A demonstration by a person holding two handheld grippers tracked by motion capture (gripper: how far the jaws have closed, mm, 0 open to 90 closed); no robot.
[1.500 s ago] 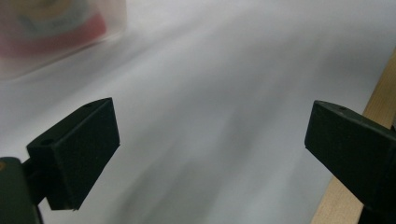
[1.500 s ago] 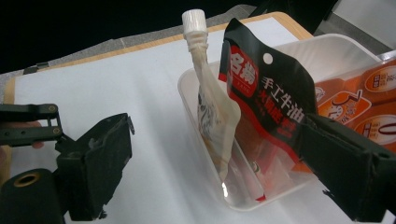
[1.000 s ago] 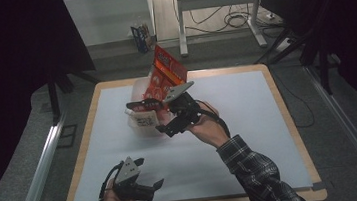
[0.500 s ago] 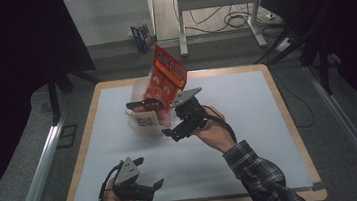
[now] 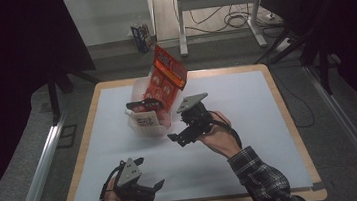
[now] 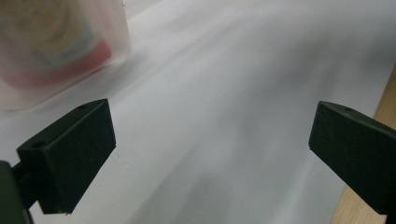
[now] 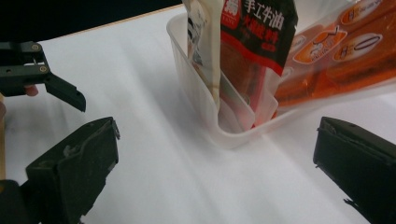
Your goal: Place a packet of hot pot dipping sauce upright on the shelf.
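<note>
Clear plastic tub (image 5: 150, 126) standing on the white table (image 5: 246, 98), toward its far left, packed with upright snack packets: a tall orange bag (image 5: 166, 76), a black-and-red packet (image 7: 254, 42). Right gripper (image 5: 182, 135) just beside the tub's near right corner, jaws spread wide, empty. Left gripper (image 5: 142, 177) near the front edge, well apart from the tub, jaws likewise wide apart, nothing between them.

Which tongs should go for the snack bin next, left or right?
Right. The right tongs sit open just beside the clear bin of snack packets; the left tongs rest open near the table's front edge.
</note>
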